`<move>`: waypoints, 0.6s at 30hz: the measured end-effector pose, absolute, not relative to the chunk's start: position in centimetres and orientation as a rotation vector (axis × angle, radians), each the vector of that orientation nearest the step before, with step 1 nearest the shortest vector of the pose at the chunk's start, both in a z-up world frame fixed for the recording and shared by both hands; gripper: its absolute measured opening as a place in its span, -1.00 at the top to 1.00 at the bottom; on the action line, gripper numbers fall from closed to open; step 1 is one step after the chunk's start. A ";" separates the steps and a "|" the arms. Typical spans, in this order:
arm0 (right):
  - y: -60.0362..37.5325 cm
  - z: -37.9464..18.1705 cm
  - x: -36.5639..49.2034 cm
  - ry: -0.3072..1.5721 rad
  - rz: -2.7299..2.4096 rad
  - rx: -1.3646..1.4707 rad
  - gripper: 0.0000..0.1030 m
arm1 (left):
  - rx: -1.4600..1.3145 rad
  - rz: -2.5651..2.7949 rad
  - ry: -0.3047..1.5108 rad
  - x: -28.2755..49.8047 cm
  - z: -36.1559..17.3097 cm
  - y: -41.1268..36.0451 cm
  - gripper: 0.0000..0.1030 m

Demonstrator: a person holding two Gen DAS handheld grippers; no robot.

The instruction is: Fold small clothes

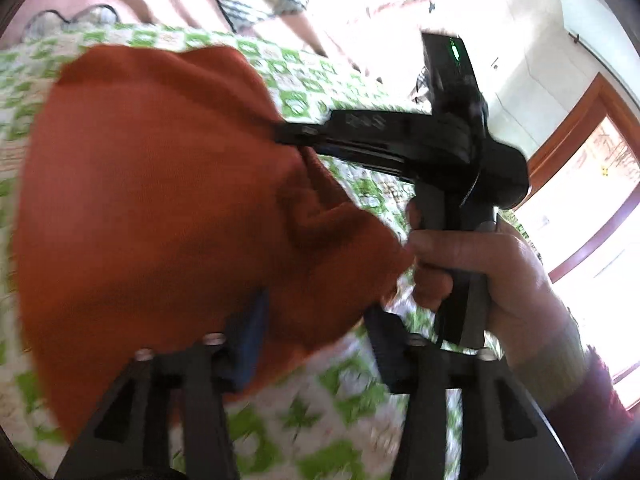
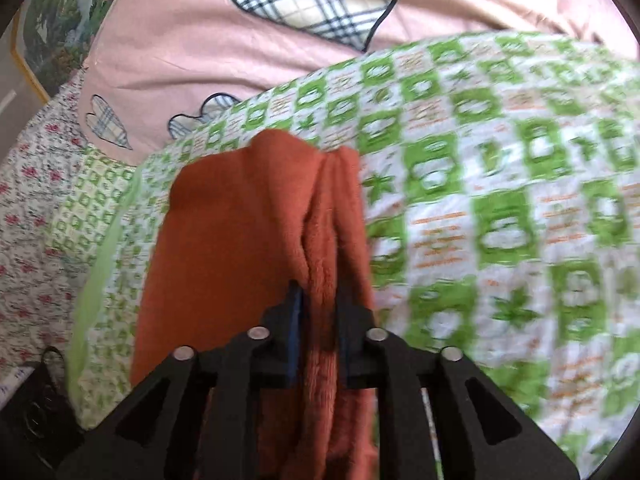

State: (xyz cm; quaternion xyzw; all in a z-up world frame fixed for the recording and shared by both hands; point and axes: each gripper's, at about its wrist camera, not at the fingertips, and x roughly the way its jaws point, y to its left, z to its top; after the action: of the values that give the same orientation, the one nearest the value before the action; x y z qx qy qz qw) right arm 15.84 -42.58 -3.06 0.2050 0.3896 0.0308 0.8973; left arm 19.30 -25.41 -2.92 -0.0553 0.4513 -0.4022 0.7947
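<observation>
Two grippers are recorded. Right gripper (image 2: pixel 318 332): jaws closed on a bunched fold of the rust-orange garment (image 2: pixel 248 232), which is draped toward 12 o'clock over the green-and-white checked bedcover (image 2: pixel 500 208). Left gripper (image 1: pixel 312 344): jaws spread, cloth lying across the 9 o'clock finger; whether the cloth is pinched cannot be told. Pink quilt with plaid patches (image 2: pixel 192 48) is noted at 12 o'clock. Window (image 1: pixel 600 200) is noted at 3 o'clock in the left view.

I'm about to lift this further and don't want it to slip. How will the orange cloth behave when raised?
Probably floppy: the orange cloth bunches into folds between the right gripper fingers. Its fuzzy pile likely resists slipping. It drapes over the left gripper, so free parts should sag.
</observation>
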 end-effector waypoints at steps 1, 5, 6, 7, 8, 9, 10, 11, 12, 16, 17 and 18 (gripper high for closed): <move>-42.8 -2.8 15.4 0.800 0.030 0.407 0.62 | -0.120 -0.853 0.955 19.1 -2.5 -24.4 -0.15; -43.8 -2.0 13.7 0.793 -0.048 0.423 0.51 | -0.162 -0.759 0.911 20.0 -1.2 -19.3 -0.58; -44.0 -1.9 13.5 0.783 -0.007 0.471 0.22 | -0.177 -0.734 0.901 20.3 -1.0 -18.2 -0.60; -43.9 -1.9 13.2 0.776 0.033 0.503 -0.27 | -0.192 -0.707 0.897 21.2 -0.9 -17.0 -0.62; -43.4 -1.8 13.2 0.774 0.057 0.500 -0.47 | -0.208 -0.681 0.902 21.9 -0.9 -16.1 -0.63; -42.6 -1.7 13.2 0.777 0.067 0.471 -0.62 | -0.226 -0.657 0.920 22.9 -1.2 -15.3 -0.63; -41.9 -1.7 13.4 0.789 0.078 0.437 -0.62 | -0.248 -0.642 0.942 24.0 -1.7 -14.7 -0.63; -41.3 -1.9 13.7 0.809 0.093 0.412 -0.62 | -0.273 -0.635 0.966 25.2 -2.2 -14.3 -0.63; -40.9 -2.2 14.0 0.821 0.106 0.407 -0.62 | -0.293 -0.633 0.985 25.8 -2.6 -13.5 -0.63; -40.9 -3.5 14.8 0.852 0.110 0.427 -0.62 | -0.335 -0.622 1.042 27.9 -4.7 -13.5 -0.63; -41.2 -3.8 14.7 0.857 0.108 0.440 -0.62 | -0.342 -0.619 1.060 28.5 -5.3 -13.6 -0.63; -41.3 -4.0 14.8 0.862 0.106 0.450 -0.62 | -0.343 -0.612 1.077 29.0 -5.9 -13.8 -0.63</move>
State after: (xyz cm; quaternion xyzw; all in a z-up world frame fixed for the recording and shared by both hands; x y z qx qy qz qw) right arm 14.77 -41.33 -4.02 0.2163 0.4142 0.0509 0.8827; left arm 28.97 -13.82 -5.87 -0.1599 0.5021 -0.2854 0.8006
